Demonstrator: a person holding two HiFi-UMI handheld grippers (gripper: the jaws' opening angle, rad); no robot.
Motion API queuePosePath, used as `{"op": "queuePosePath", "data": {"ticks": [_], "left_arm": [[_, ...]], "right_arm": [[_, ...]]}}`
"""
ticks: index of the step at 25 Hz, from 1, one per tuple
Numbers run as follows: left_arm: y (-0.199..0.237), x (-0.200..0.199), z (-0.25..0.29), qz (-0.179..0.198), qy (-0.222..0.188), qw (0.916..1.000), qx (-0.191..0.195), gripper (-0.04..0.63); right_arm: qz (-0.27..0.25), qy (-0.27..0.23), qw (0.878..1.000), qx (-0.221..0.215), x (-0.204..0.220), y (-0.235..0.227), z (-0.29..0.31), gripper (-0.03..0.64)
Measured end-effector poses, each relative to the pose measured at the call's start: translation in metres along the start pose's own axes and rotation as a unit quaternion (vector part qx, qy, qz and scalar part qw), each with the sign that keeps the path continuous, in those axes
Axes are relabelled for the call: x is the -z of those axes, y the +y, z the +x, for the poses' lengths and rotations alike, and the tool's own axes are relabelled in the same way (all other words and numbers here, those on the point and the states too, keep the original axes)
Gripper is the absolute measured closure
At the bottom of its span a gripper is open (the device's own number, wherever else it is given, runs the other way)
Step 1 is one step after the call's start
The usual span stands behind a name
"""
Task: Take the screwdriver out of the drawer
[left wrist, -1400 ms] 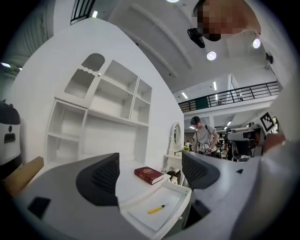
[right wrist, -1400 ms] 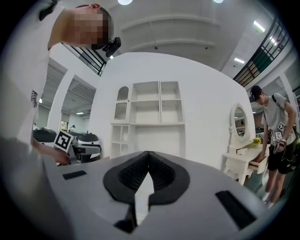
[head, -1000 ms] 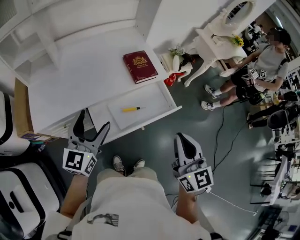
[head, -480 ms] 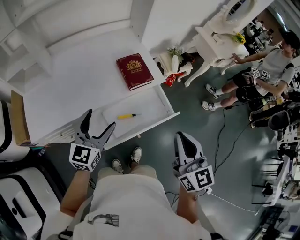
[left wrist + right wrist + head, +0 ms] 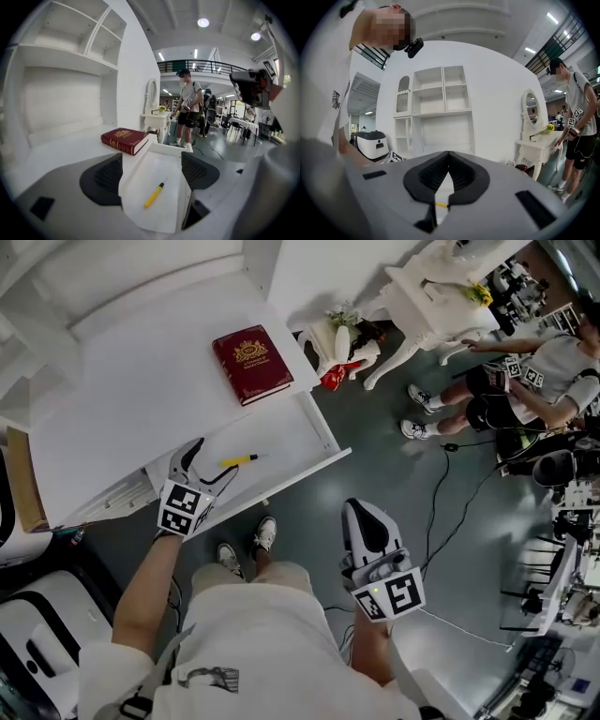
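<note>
The left tongs [image 5: 211, 465] hang wide open at the open drawer [image 5: 314, 427]. The yellow-handled screwdriver [image 5: 239, 460] lies on the drawer's bottom, untouched. On the worktop [image 5: 122, 399] a red book [image 5: 251, 364] bears a gold crest, its lettering too small to read. The right tongs [image 5: 367, 521] are closed on nothing, well apart from the drawer.

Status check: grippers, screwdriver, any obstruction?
Left gripper open at the white drawer. Right gripper shut, empty, hanging back. Yellow-handled screwdriver lies loose in drawer, ungrasped. Nothing blocking it.

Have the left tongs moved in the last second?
Yes. The left tongs moved forward, up to the open drawer, and are now open beside the screwdriver.
</note>
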State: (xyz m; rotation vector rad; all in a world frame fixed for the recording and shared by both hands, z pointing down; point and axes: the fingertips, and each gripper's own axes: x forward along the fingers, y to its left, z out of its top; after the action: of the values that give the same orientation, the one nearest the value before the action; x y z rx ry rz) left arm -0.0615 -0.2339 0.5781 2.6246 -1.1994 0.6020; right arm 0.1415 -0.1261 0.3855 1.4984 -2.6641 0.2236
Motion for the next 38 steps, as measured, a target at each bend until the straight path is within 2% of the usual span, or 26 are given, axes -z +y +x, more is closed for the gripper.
{"op": "queuePosePath", "data": {"ticks": [4,9,11,17,22,26,33,38], "left_arm": [[0.001,0.040,0.038,0.040,0.066,0.9964,0.034,0.198],[-0.003,0.083,0.076,0.086,0.137,0.9844,0.070,0.201],[-0.008,0.098,0.090,0.110,0.161,0.9767,0.089,0.204],[-0.019,0.140,0.126,0.173,0.233,0.9460,0.145,0.216],[-0.022,0.158,0.147,0.202,0.263,0.9280,0.169,0.258],[-0.025,0.172,0.155,0.226,0.291,0.9099,0.190,0.296],[-0.029,0.180,0.162,0.238,0.312,0.8970,0.203,0.357],[-0.034,0.199,0.161,0.267,0.331,0.8799,0.212,0.397]], "right_arm": [[0.005,0.013,1.000,0.016,0.011,-0.007,-0.008,0.607],[0.008,0.029,0.999,0.036,0.020,-0.012,-0.020,0.607],[0.010,0.035,0.998,0.044,0.023,-0.015,-0.025,0.607],[0.020,0.053,0.996,0.068,0.037,-0.015,-0.039,0.607],[0.026,0.067,0.994,0.088,0.044,-0.019,-0.053,0.607],[0.028,0.069,0.992,0.101,0.046,-0.024,-0.057,0.607],[0.031,0.073,0.992,0.101,0.046,-0.026,-0.053,0.607],[0.031,0.077,0.992,0.099,0.047,-0.025,-0.050,0.607]]}}
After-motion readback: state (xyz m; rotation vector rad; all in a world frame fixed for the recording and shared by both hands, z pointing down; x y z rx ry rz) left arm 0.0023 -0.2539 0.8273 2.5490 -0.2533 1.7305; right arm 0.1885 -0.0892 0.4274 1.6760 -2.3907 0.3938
